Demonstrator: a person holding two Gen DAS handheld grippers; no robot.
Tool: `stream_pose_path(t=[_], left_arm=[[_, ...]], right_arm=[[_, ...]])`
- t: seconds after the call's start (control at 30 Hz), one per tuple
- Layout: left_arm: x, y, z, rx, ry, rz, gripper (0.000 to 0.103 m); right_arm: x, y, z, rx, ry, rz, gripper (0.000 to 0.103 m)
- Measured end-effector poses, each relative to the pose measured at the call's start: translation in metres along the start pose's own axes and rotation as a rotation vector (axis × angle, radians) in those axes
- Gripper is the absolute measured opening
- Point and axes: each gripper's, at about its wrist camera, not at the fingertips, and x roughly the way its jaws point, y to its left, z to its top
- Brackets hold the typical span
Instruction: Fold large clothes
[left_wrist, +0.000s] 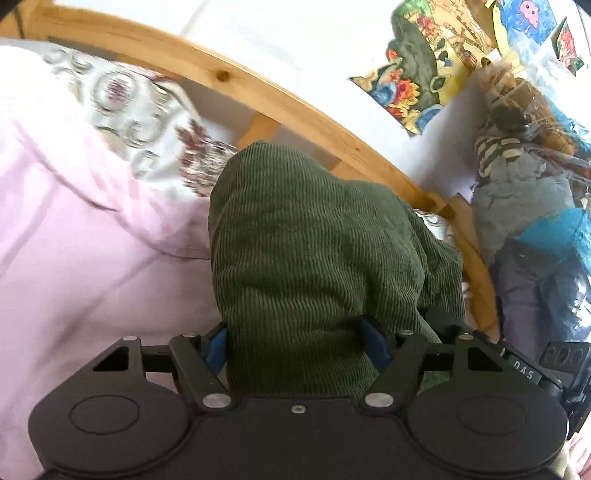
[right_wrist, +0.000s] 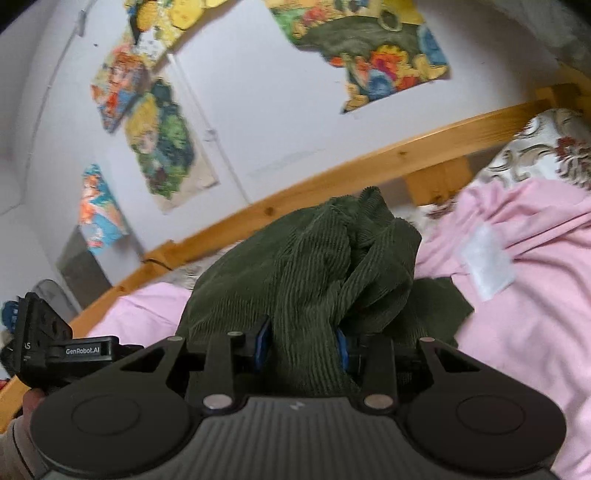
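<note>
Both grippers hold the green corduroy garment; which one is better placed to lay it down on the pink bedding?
Probably the right gripper: the pink bedding lies open beside its green corduroy garment. The left gripper is nearer the wooden rail.

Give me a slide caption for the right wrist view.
Right hand-held gripper clamps bunched green corduroy garment above pink bedding.
</note>
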Motion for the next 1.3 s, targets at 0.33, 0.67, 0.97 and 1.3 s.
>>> stream_pose_path(t=[0.33, 0.67, 0.97, 1.3], left_arm=[[0.003, 0.036, -0.042, 0.044, 0.032, 0.128, 0.077], [-0.019, -0.016, -0.037, 0.242, -0.033, 0.375, 0.100], [-0.076, -0.060, -0.052, 0.304, -0.139, 0.380, 0.102], [-0.155, -0.077, -0.112, 0.299, -0.228, 0.467, 0.102]], right_arm=[[0.036, -0.003, -0.064, 0.079, 0.055, -0.148, 0.055], [0.016, 0.025, -0.058, -0.029, 0.007, -0.180, 0.095], [-0.037, 0.065, -0.057, -0.148, -0.084, -0.244, 0.103], [-0.128, 0.102, -0.076, -0.236, -0.142, -0.256, 0.103]])
